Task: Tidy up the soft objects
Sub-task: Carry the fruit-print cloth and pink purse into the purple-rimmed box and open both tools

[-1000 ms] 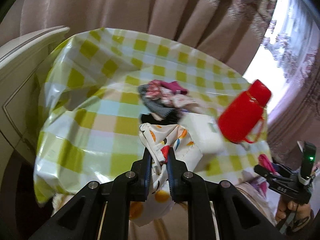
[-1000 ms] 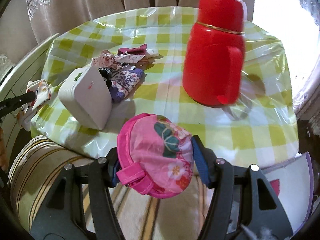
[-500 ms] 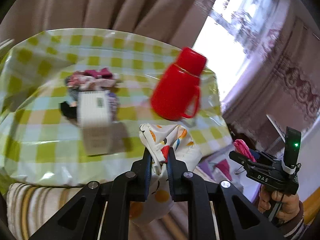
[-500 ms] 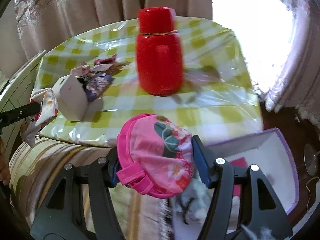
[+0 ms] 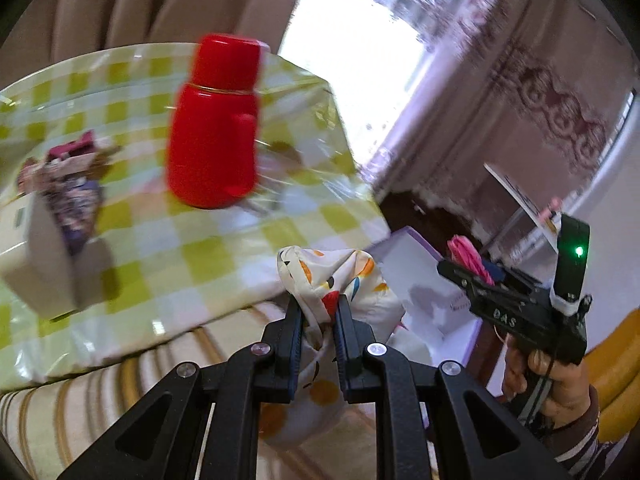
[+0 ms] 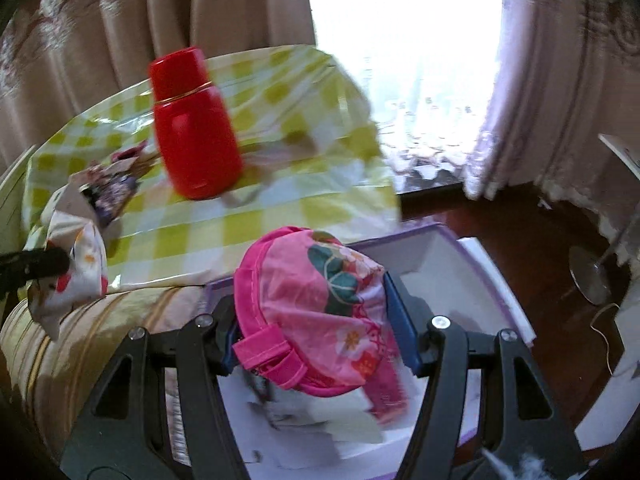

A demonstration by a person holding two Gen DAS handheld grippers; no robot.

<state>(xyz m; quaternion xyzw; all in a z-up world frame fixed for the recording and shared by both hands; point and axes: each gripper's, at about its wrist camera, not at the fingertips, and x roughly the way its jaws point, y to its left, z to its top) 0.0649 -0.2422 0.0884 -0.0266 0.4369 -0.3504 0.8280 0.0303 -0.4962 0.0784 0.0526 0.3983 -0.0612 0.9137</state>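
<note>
My left gripper (image 5: pixel 318 316) is shut on a white cloth with coloured spots (image 5: pixel 340 280), held in the air off the table's edge. That cloth also shows in the right wrist view (image 6: pixel 78 272). My right gripper (image 6: pixel 316 316) is shut on a pink floral pouch (image 6: pixel 316 300) and holds it above a white box with a purple rim (image 6: pixel 486 276). The same box lies on the floor in the left wrist view (image 5: pixel 416 280), with the right gripper (image 5: pixel 472 264) over it. A pile of small patterned cloths (image 5: pixel 68 184) lies on the table.
A round table with a yellow-green checked cover (image 5: pixel 200 232) holds a red flask (image 5: pixel 214 128) and a white box-shaped device (image 5: pixel 28 256). A striped cushion (image 6: pixel 80 344) sits below the table edge. Curtains and a bright window stand behind. Dark wooden floor (image 6: pixel 520 232) surrounds the box.
Both grippers have swung right, away from the table, still holding their cloths. The purple-rimmed box has come into view under the right gripper.
</note>
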